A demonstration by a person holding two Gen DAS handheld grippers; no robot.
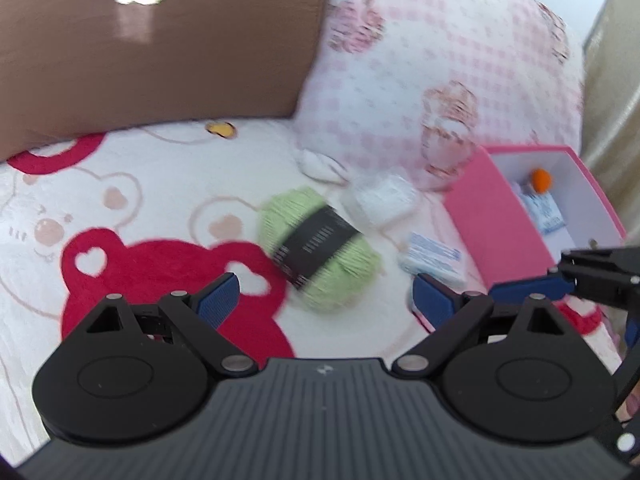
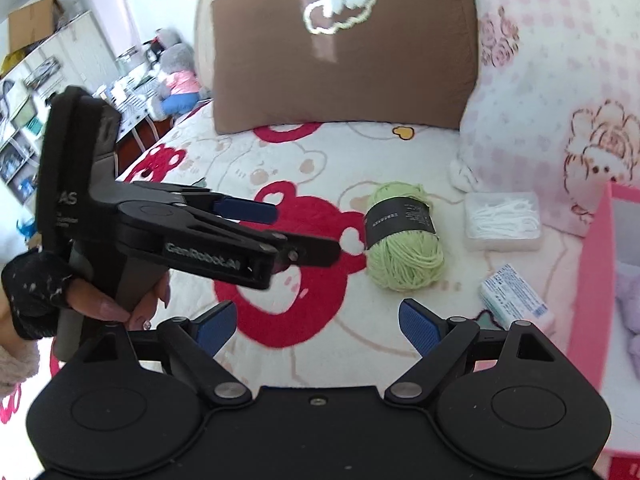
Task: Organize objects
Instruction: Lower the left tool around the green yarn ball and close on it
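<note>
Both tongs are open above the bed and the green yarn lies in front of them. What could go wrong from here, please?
1. The left tongs and right tongs are close together near the green yarn; they may collide.
2. The yarn is round and lies on the soft blanket, so it may roll away.
3. The clear box of white picks and the small packet lie beside the yarn and may be knocked.

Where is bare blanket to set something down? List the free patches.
Free: the bear blanket between the brown pillow and the green yarn. Crowded: yarn, clear floss box, blue-white packet clustered beside the pink box.
</note>
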